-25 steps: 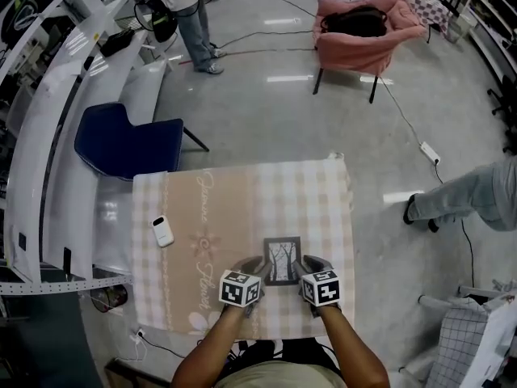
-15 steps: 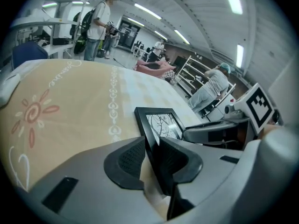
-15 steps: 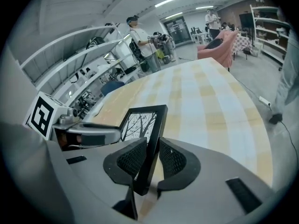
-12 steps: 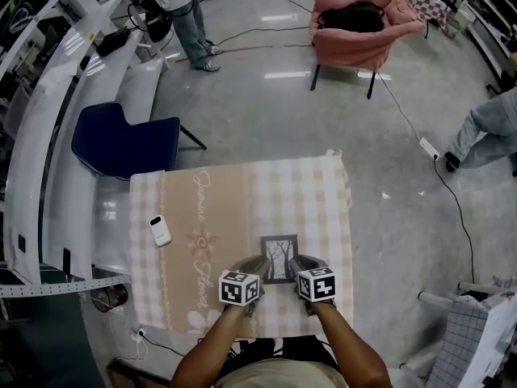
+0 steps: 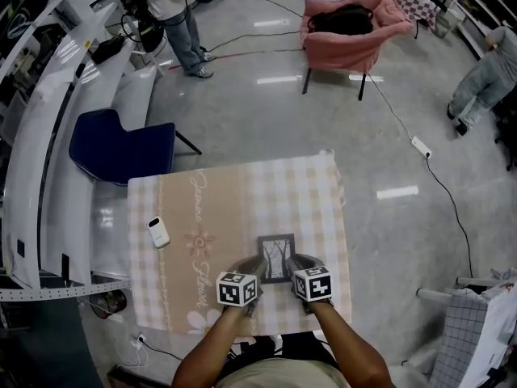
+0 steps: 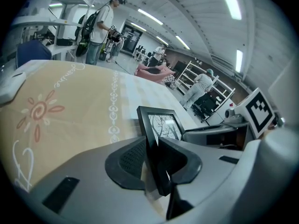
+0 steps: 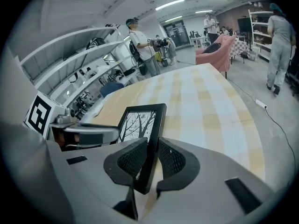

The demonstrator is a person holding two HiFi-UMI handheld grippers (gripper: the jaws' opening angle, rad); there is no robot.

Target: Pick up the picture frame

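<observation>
Where the head view looks down on the checked tablecloth (image 5: 210,208), the picture frame (image 5: 276,258), black-bordered with a bare-tree print, sits near the cloth's near edge between the left gripper (image 5: 253,266) and the right gripper (image 5: 300,263). From the left gripper view, the left gripper (image 6: 152,160) clamps one black side border of the picture frame (image 6: 161,125). From the right gripper view, the right gripper (image 7: 150,160) pinches the opposite border of the picture frame (image 7: 142,120).

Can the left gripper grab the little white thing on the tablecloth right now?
Probably not yet: the left gripper is shut on the picture frame. Only bare tablecloth separates it from the white thing.
</observation>
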